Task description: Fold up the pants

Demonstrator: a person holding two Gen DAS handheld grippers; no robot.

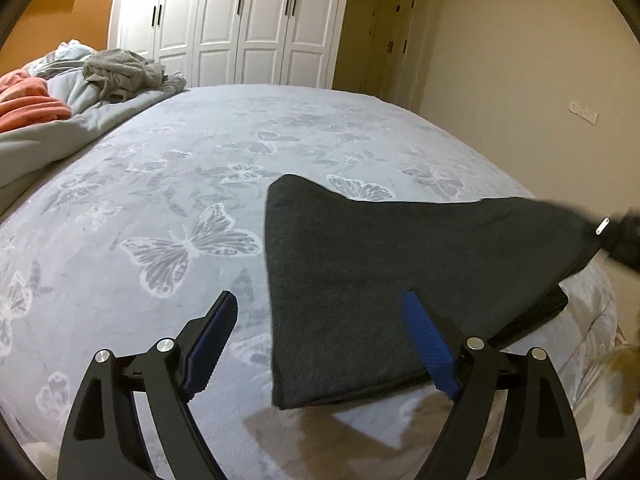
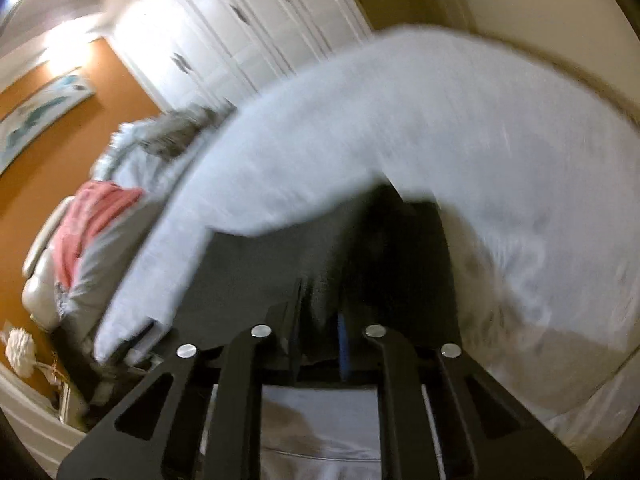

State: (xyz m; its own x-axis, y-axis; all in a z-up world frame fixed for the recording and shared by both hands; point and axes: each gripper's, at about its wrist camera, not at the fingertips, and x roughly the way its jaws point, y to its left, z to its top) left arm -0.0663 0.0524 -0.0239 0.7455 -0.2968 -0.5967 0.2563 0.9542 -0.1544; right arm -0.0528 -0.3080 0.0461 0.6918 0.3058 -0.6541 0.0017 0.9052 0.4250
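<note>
My left gripper (image 1: 320,344) stands spread, empty, over the near edge of the dark pants (image 1: 400,264), folded on the bed (image 1: 160,184). My right gripper (image 2: 320,320) pinches their right end, long axis running left-right.

The pants (image 1: 400,264) are dark charcoal grey, folded into a flat layered bundle. They lie near the bed's (image 1: 200,160) front edge, toward its right corner. Their right end is lifted off the bedspread, while the left fold lies flat.
</note>
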